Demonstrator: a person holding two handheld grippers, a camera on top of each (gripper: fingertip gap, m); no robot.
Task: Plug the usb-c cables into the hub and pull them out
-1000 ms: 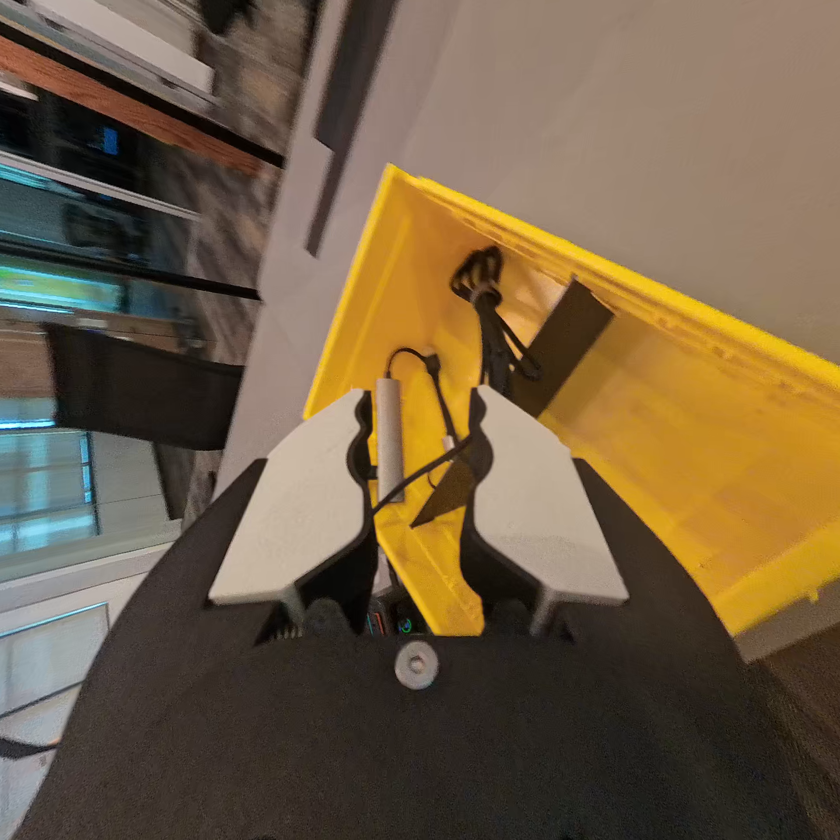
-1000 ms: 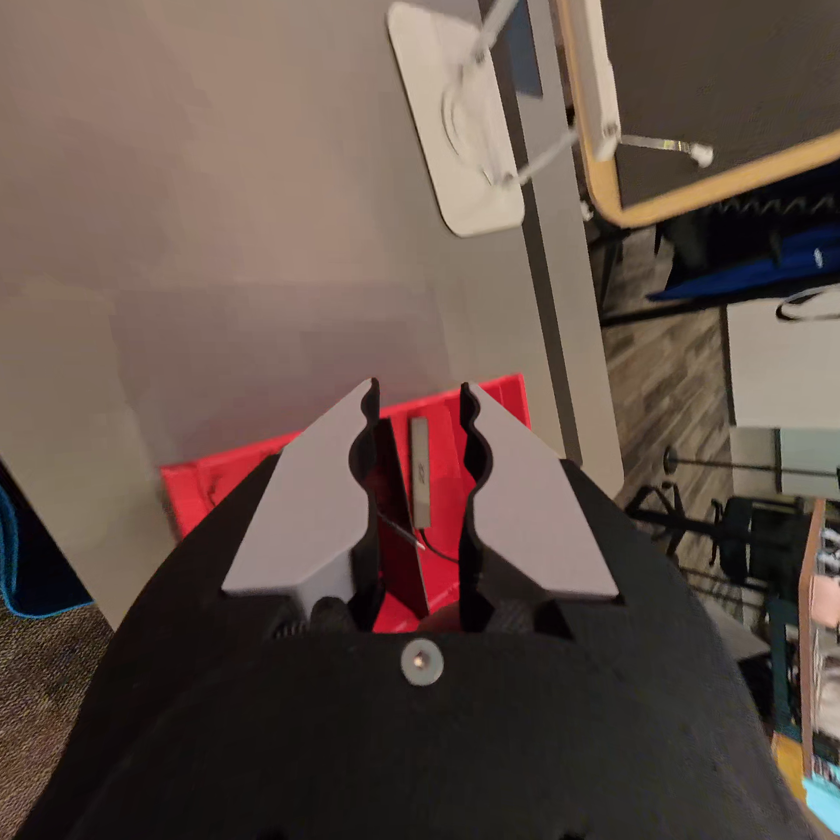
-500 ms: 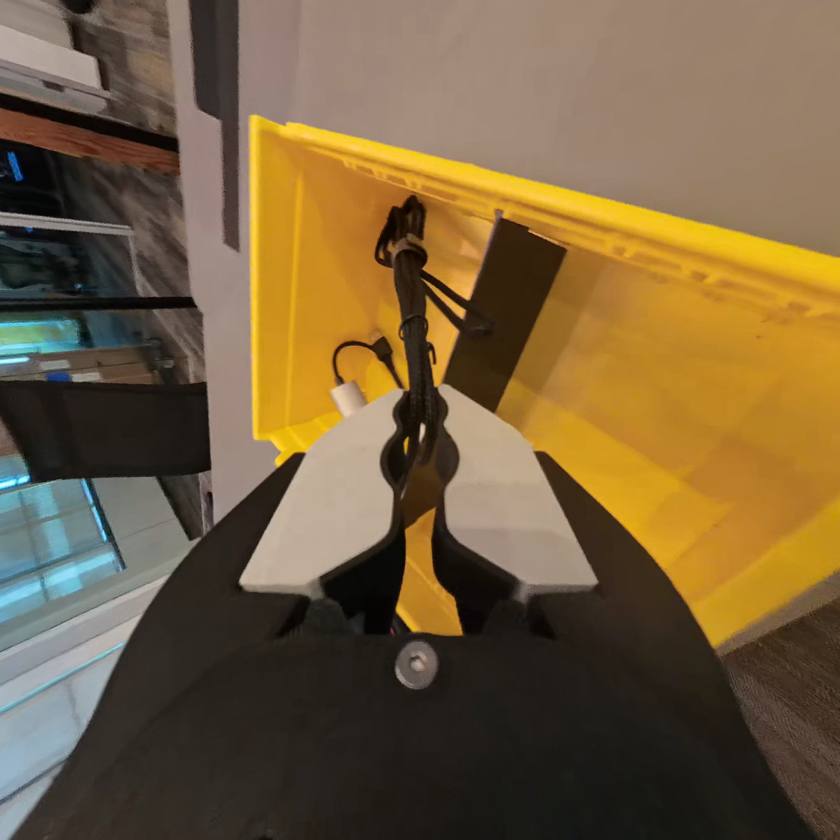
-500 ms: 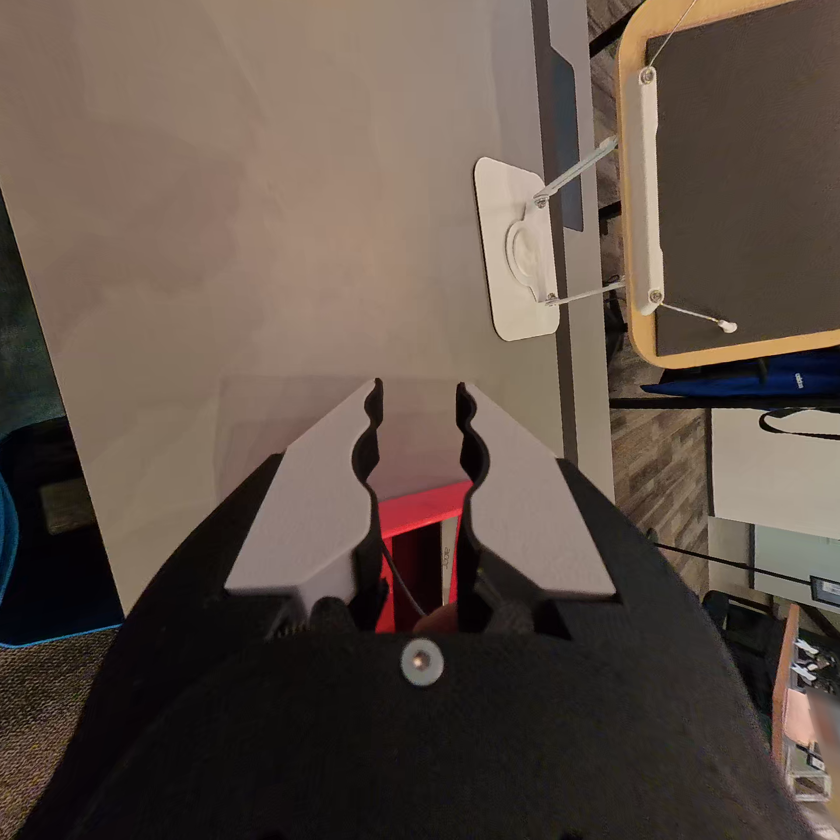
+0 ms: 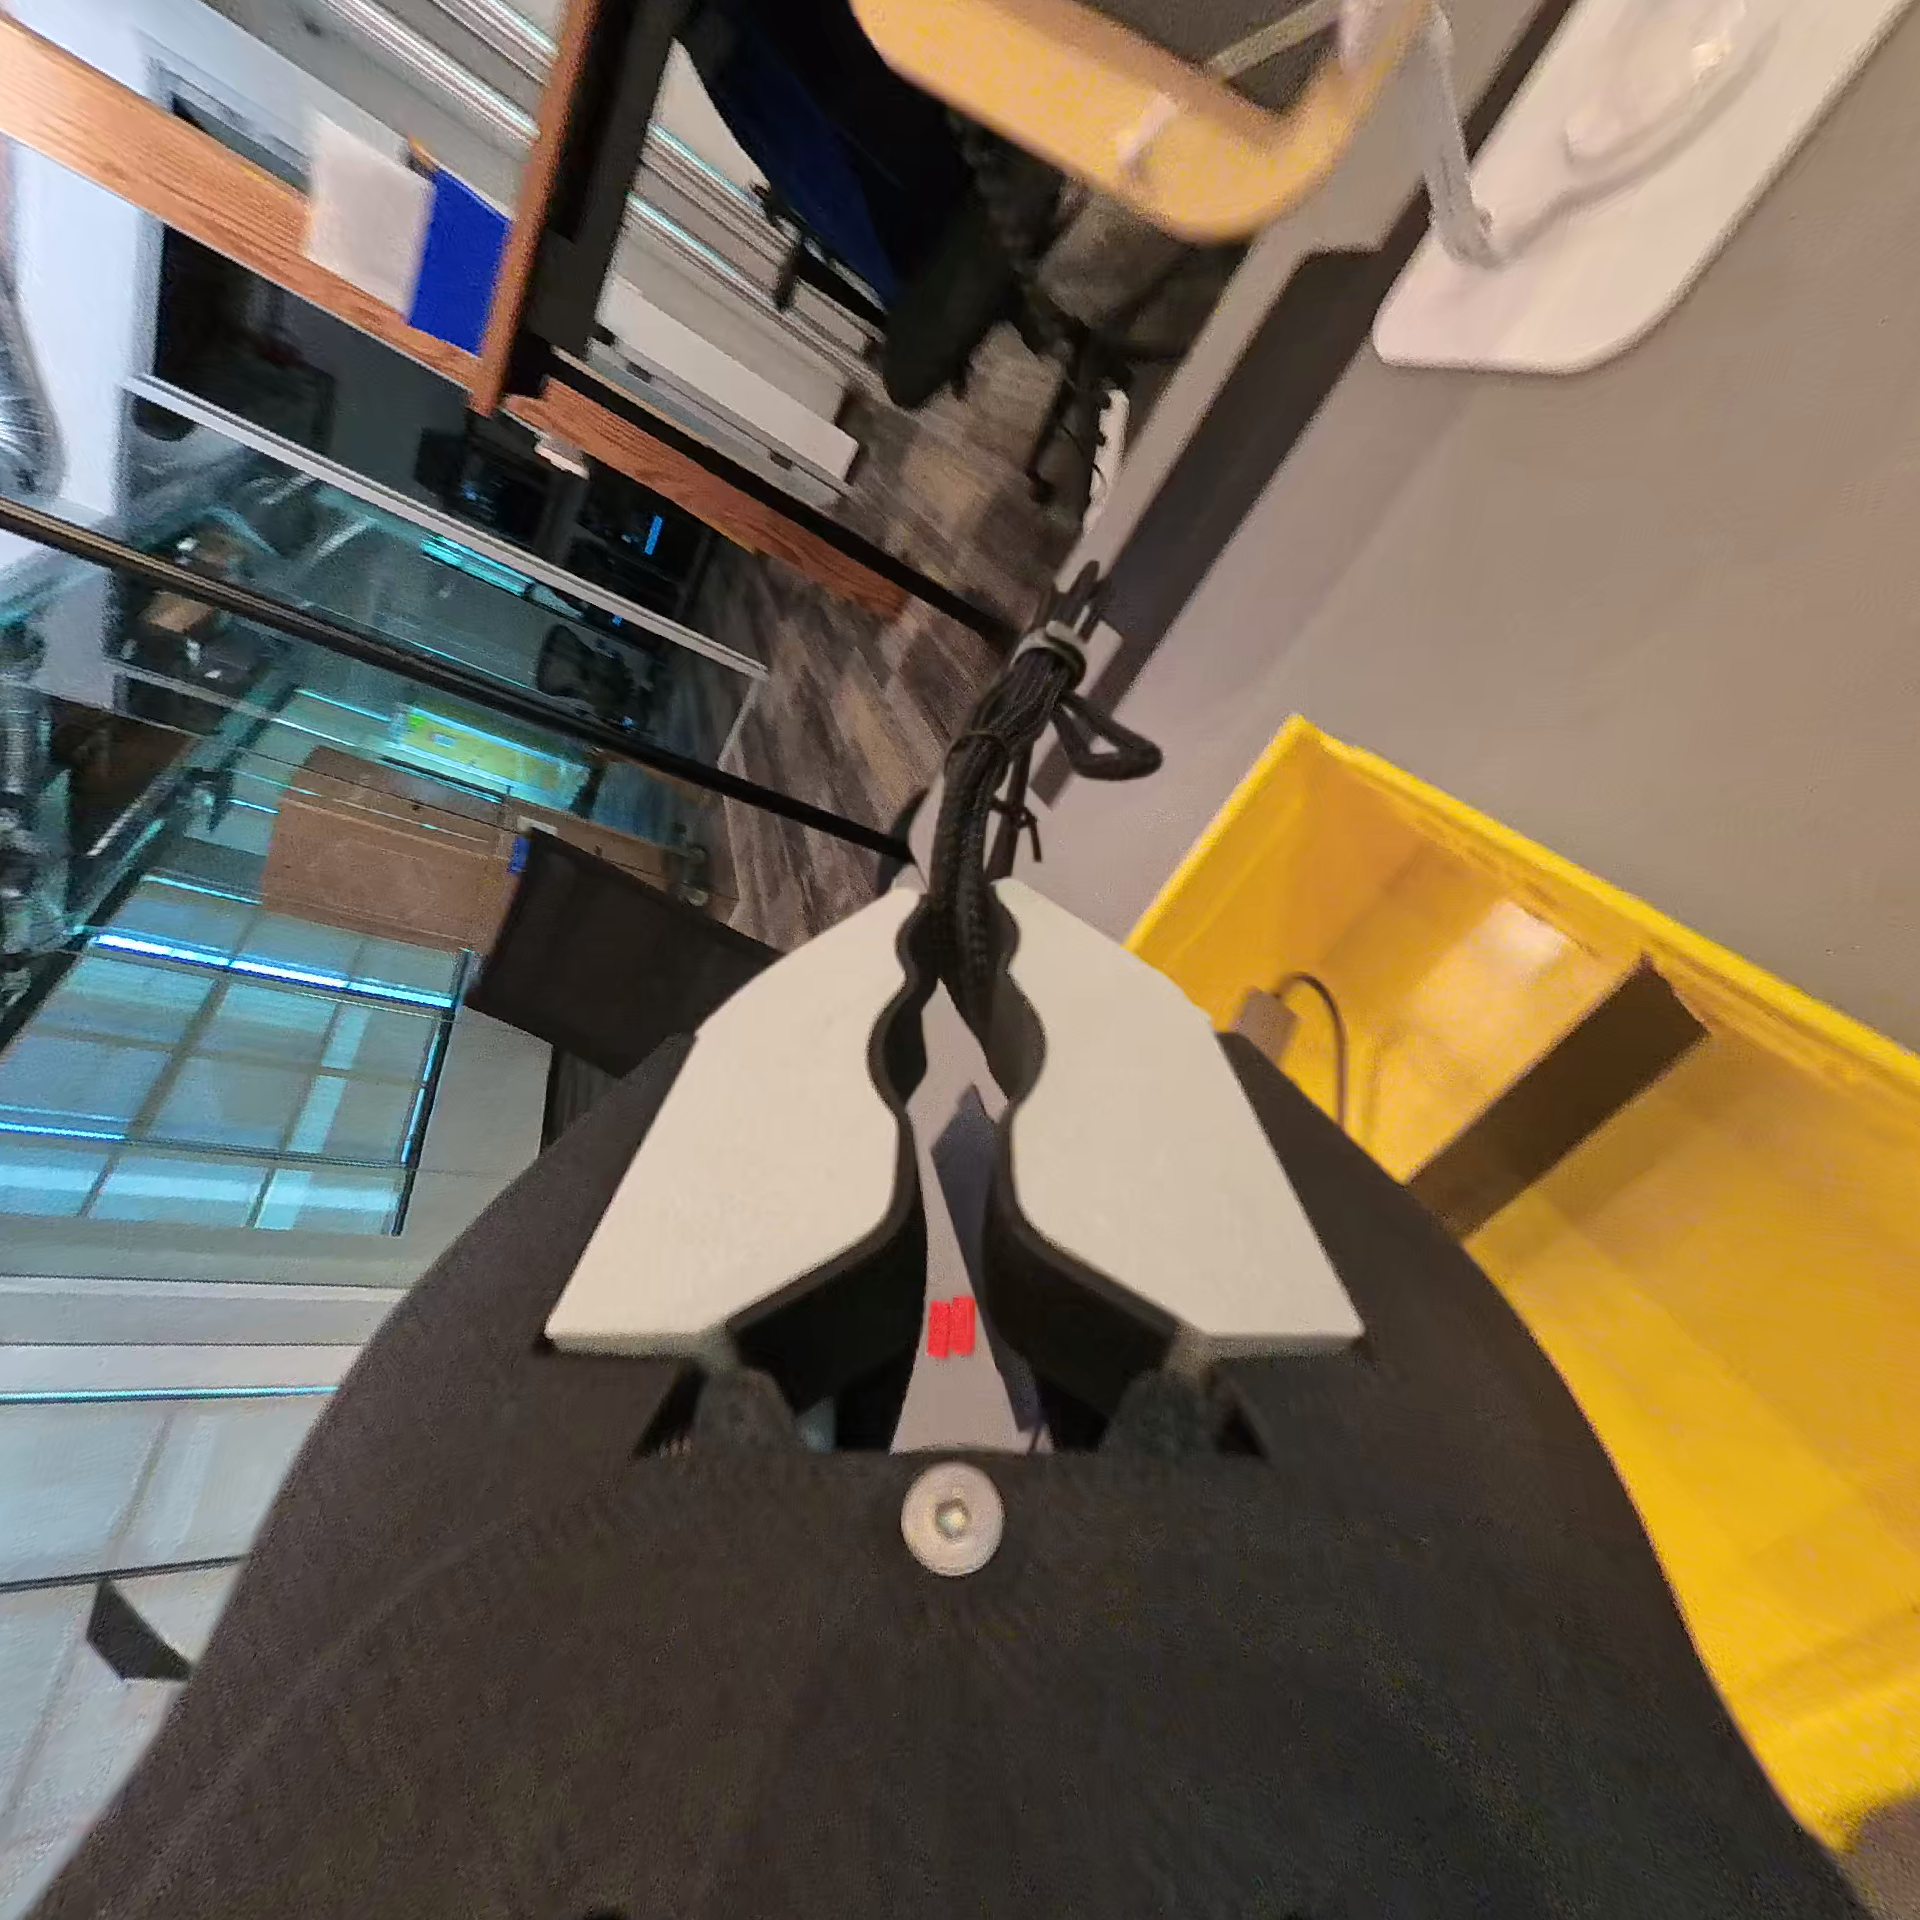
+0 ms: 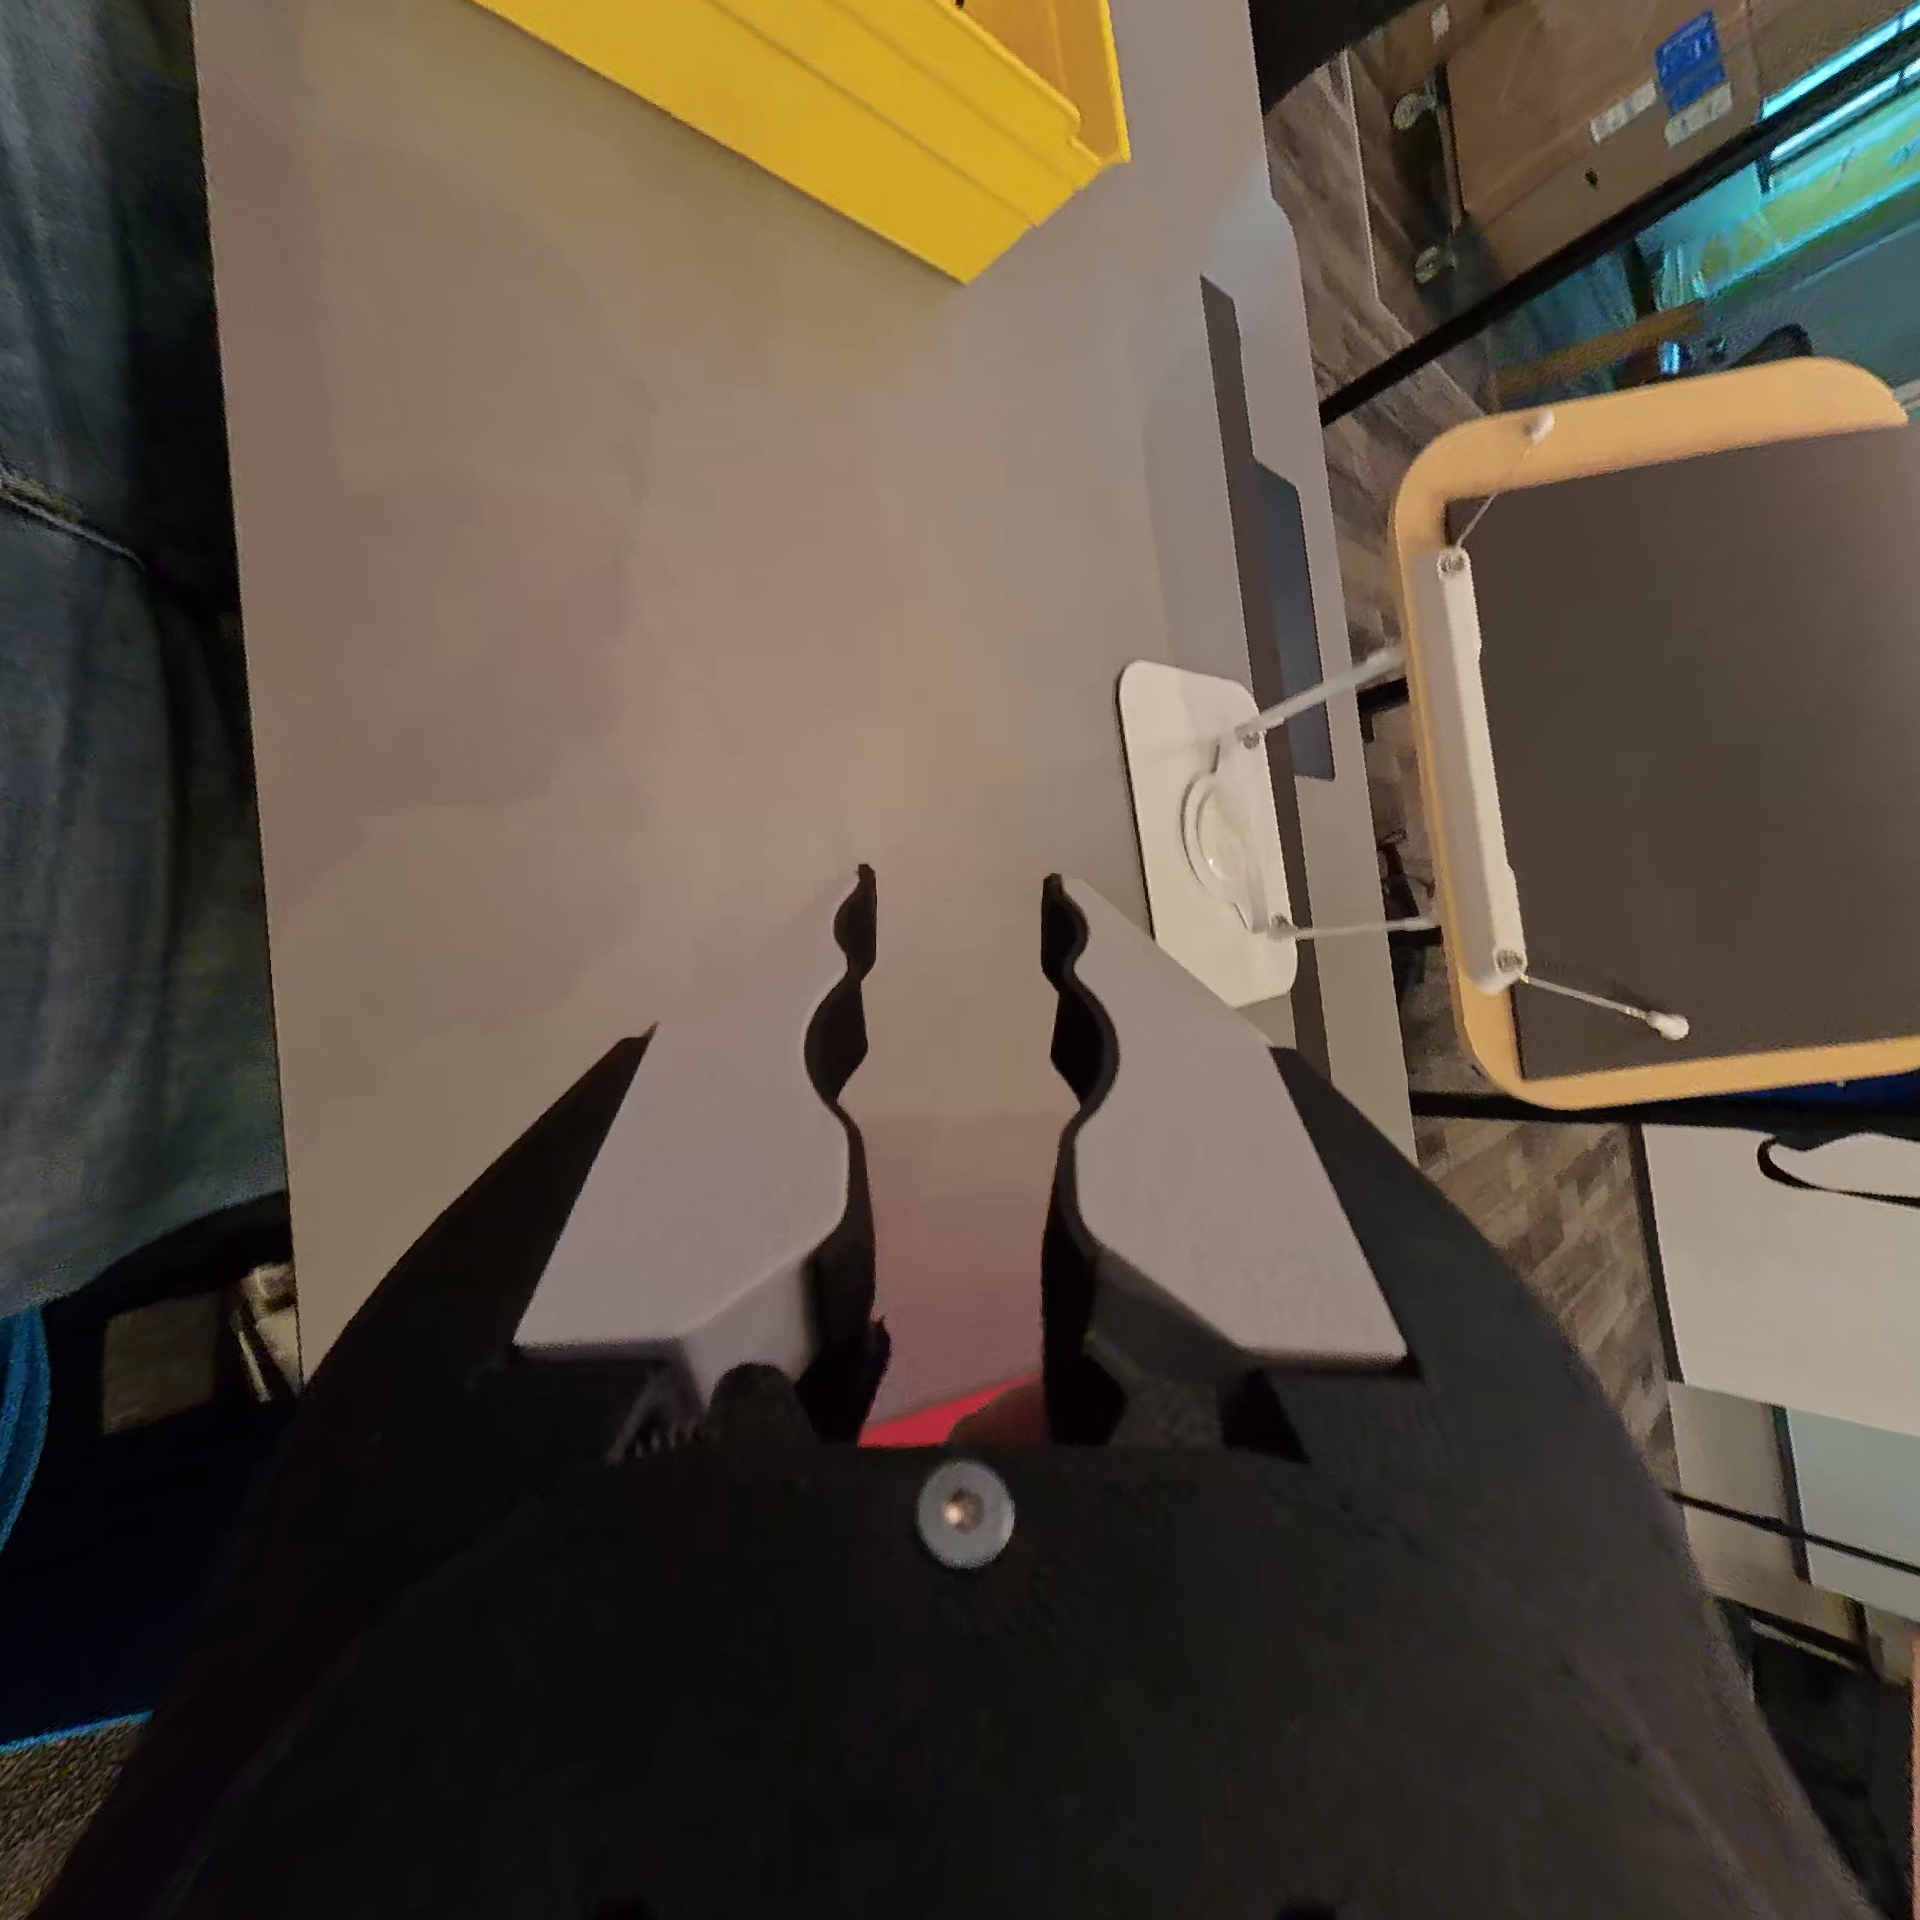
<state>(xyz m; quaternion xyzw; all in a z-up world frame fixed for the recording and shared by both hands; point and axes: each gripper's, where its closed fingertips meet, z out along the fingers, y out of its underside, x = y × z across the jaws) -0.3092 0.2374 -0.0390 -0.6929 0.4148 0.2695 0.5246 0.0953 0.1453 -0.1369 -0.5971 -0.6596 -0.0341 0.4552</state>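
The left gripper (image 5: 961, 914) is clenched on a bundled black braided cable (image 5: 971, 821), pinched in the wavy notch near the fingertips so the stiff coil stands out ahead of the jaws, a grey tie binding it near its far end and a loop hanging off to one side. That grip, well back from any plug, suits carrying the bundle and not yet aiming a connector; which end carries the usb-c plug cannot be told here. The bundle is lifted clear of the yellow bin (image 5: 1714, 1299), which lies to the right on the grey table (image 5: 1558, 623). Inside the bin, near its left wall, sits a small grey adapter (image 5: 1270, 1013) with a thin black lead; it may belong to the hub, but that is not certain. A black flat piece (image 5: 1558, 1112) leans against the bin's far wall. The bin's raised rim is the edge to mind on that side.

In the right wrist view the right gripper (image 6: 956, 883) is released, its jaws standing apart with nothing between them, held over bare tabletop. The yellow bin's corner (image 6: 935, 135) lies well apart at the top. To the right, close to the table's edge, a white stand base (image 6: 1205, 831) holds up a wood-framed dark panel (image 6: 1683, 769). A red sliver (image 6: 945, 1413) shows low between the fingers. The widest open room is the middle of the table, so I judge that the likeliest place to bring the cable
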